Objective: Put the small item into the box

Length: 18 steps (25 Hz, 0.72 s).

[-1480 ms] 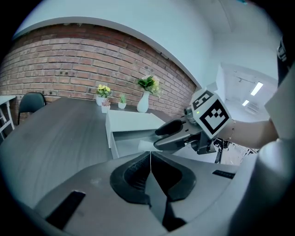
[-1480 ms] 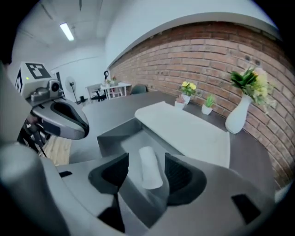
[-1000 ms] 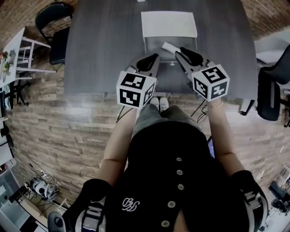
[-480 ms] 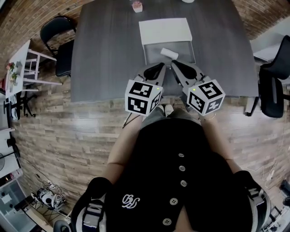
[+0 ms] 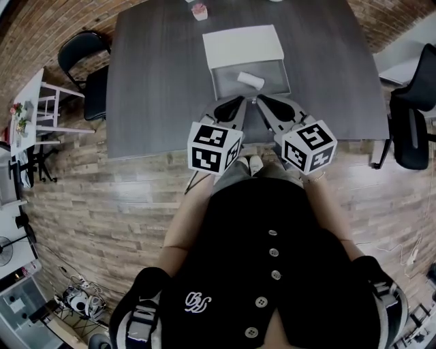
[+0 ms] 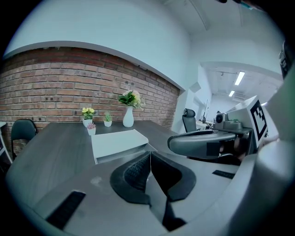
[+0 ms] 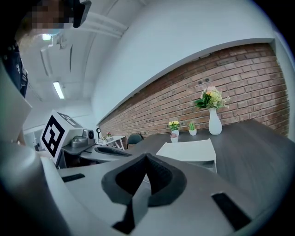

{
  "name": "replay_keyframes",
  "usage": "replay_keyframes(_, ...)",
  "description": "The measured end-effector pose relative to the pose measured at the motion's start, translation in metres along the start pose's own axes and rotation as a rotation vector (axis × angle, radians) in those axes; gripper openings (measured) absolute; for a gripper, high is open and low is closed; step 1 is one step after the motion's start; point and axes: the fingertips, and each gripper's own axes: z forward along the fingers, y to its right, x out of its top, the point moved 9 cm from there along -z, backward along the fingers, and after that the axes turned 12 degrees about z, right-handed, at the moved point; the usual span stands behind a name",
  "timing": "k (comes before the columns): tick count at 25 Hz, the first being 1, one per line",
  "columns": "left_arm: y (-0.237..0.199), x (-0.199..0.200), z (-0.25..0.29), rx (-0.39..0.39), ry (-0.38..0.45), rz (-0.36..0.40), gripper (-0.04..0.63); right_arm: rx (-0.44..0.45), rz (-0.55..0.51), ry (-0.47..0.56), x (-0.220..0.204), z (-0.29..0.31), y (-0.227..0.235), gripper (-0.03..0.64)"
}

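Inside the open grey box (image 5: 228, 87), the small white item (image 5: 250, 80) lay on the floor. A white lid (image 5: 242, 46) lay flat just beyond the box on the dark table (image 5: 157, 82). We held the left gripper (image 5: 238, 103) and the right gripper (image 5: 261, 102) side by side at the box's near edge, each with its jaws pressed together on nothing. We judged the placing done; the next move called only for keeping clear, or perhaps for shutting the lid.

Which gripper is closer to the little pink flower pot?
Left. The pot sits far ahead and to the left of the left gripper; the right gripper is beside it, farther right.
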Motion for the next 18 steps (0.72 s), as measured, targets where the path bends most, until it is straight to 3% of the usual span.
replay_keyframes(18,0.007,-0.005,0.005,-0.018,-0.02,-0.018,0.015,-0.036,0.006,-0.015,-0.003,-0.006,0.012,0.0)
